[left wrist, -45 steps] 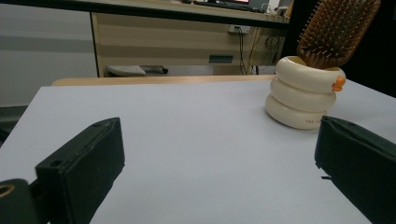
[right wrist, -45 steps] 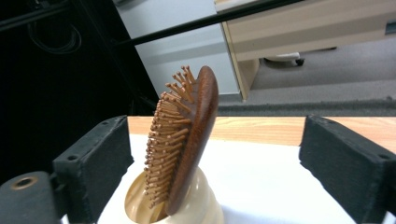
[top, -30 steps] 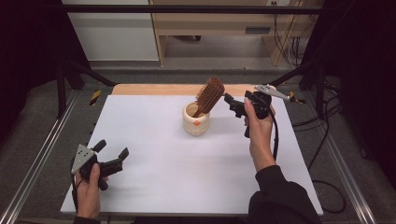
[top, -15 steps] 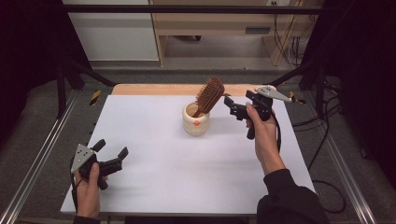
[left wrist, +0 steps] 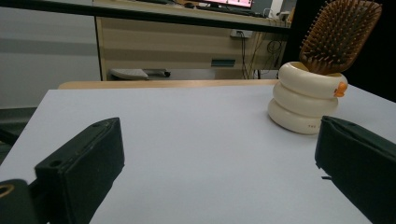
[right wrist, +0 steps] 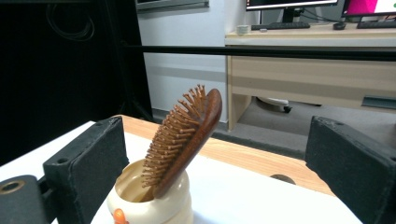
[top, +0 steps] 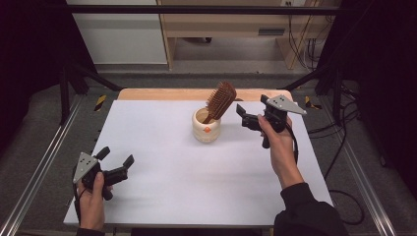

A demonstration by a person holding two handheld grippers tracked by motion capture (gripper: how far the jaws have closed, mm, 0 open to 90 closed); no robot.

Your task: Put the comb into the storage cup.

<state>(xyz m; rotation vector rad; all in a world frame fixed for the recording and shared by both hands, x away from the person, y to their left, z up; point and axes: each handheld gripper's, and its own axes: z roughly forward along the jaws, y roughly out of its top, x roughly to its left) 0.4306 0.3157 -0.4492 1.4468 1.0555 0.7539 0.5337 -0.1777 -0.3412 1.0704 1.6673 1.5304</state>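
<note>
Hairbrush (top: 221, 100) upper centre, leaning in cream holder (top: 206, 127): wooden, stiff, light. Grip paddle edges, not bristles. Right gripper (top: 245, 116) jaws wide, empty; left gripper (top: 116, 162) likewise.

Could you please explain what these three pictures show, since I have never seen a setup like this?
A person sits at a white table and holds a hand-operated two-jaw gripper in each hand. The high view looks down from above. The left gripper hovers open near the front left corner, holding nothing. The right gripper is also open and empty, raised beside a cream ringed cup. A wooden hairbrush stands handle-down in the cup, leaning. The other two pictures come from cameras riding on each gripper, looking out between its black jaws: the left gripper view sees the cup from afar, the right gripper view up close.
</note>
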